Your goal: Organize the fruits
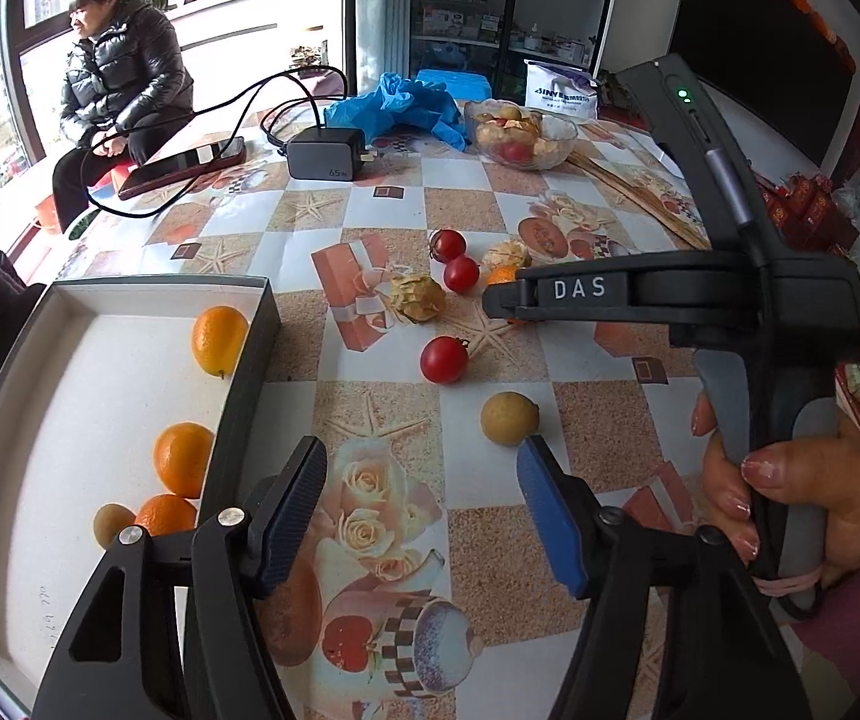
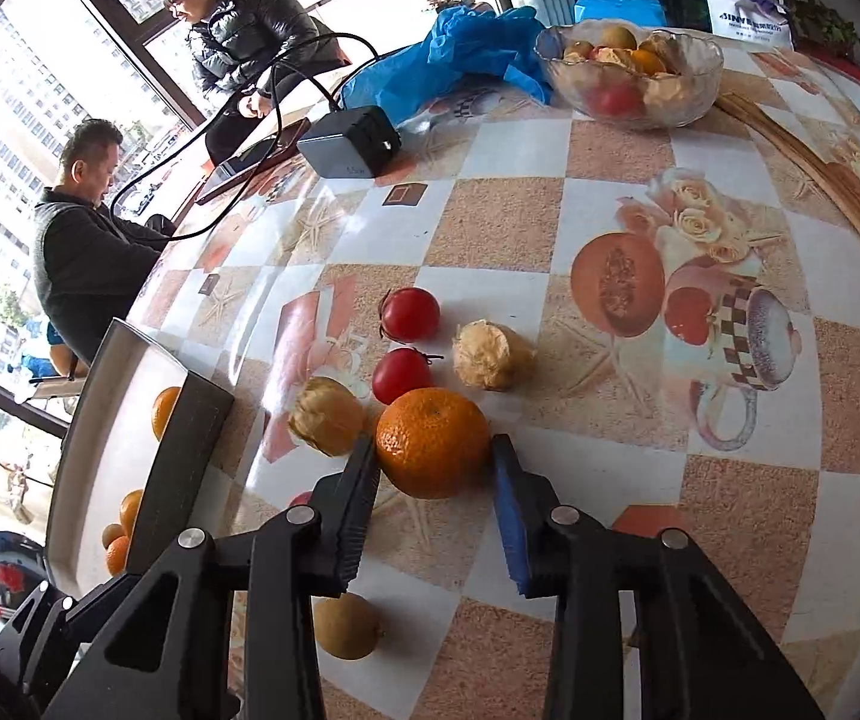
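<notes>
The tray serves as landmark. In the left wrist view its near left corner runs off the picture's edge, and the left gripper's arm covers part of its near wall. In the right wrist view the tray's dark side wall hides much of the oranges inside it. Well to the right of the tray, the right gripper covers most of an orange on the table. Far beyond the tray, the fruit in the glass bowl is too small to sort.
</notes>
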`<state>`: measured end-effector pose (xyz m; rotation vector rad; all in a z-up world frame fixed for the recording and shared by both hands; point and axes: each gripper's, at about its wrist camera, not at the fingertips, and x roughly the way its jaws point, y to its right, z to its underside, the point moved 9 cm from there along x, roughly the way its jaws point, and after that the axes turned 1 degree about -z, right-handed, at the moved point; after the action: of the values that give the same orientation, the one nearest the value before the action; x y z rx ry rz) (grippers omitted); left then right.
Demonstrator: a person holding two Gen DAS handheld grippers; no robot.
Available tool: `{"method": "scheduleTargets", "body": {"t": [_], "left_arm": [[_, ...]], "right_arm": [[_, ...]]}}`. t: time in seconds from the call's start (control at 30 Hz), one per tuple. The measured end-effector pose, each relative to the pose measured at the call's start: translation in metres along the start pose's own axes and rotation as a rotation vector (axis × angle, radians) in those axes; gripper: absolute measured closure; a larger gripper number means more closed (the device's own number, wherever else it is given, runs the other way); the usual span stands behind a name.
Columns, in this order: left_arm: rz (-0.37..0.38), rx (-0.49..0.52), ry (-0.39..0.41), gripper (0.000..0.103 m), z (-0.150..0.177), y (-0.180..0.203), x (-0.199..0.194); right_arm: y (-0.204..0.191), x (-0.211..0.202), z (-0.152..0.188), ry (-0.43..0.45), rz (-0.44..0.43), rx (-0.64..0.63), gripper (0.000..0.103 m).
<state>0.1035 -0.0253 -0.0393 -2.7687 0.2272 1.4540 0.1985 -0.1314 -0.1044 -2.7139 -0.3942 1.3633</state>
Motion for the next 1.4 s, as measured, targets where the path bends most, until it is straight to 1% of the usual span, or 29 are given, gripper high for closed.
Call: {"method": "scheduleTargets", "body": {"t": [0.13,0.23,0.33,0.37,0.4,0.43,0.47,0.53,0.57,0.77,0.83,0.93,1.0,1.13,1.27,1.4], "left_arm": [[0.058,-0.011,-0.011,0.033,-0.006,0.020,0.014],[0.059,-0.035,-0.018,0.033,-0.013,0.030,0.030],[0.041,-0.051,-0.053,0.034,-0.015,0.035,0.050],[0.022,-0.058,-0.066,0.037,-0.014,0.035,0.058],[-0.011,-0.055,-0.049,0.046,-0.015,0.034,0.060],[-0.030,-0.041,-0.039,0.069,-0.016,0.035,0.060],[-0.038,-0.031,-0.035,0.072,-0.015,0.037,0.059],[-0.016,-0.050,-0.034,0.072,-0.007,0.037,0.053],[-0.020,-0.054,-0.026,0.072,-0.001,0.035,0.049],[-0.113,-0.042,0.078,0.072,0.046,0.013,0.013],[-0.125,-0.054,0.106,0.072,0.055,0.005,0.005],[-0.116,-0.074,0.114,0.072,0.056,-0.003,0.005],[-0.120,-0.071,0.119,0.071,0.055,-0.004,0.006],[-0.159,-0.034,0.126,0.071,0.057,0.002,0.005],[-0.158,-0.027,0.130,0.071,0.058,0.005,0.005],[-0.169,-0.033,0.134,0.071,0.059,0.005,0.004]], "right_arm": [[0.031,-0.022,0.015,0.031,0.018,0.031,0.065],[0.055,-0.042,0.033,0.058,0.014,0.078,0.065],[0.071,-0.061,0.050,0.081,0.038,0.100,0.065],[0.074,-0.066,0.056,0.088,0.041,0.109,0.065],[0.076,-0.071,0.062,0.094,0.046,0.115,0.065],[0.078,-0.074,0.067,0.099,0.055,0.118,0.065],[0.078,-0.078,0.073,0.105,0.061,0.117,0.065],[0.077,-0.085,0.084,0.123,0.085,0.106,0.065],[0.075,-0.088,0.089,0.134,0.100,0.098,0.065],[0.054,-0.095,0.117,0.196,0.155,0.032,0.065],[0.044,-0.094,0.124,0.220,0.159,0.012,0.065],[0.031,-0.092,0.128,0.247,0.184,-0.038,0.065],[0.028,-0.090,0.127,0.249,0.202,-0.065,0.065],[0.034,-0.089,0.126,0.253,0.201,-0.037,0.065],[0.039,-0.091,0.128,0.256,0.195,0.004,0.065],[0.037,-0.091,0.129,0.257,0.211,-0.001,0.065]]}}
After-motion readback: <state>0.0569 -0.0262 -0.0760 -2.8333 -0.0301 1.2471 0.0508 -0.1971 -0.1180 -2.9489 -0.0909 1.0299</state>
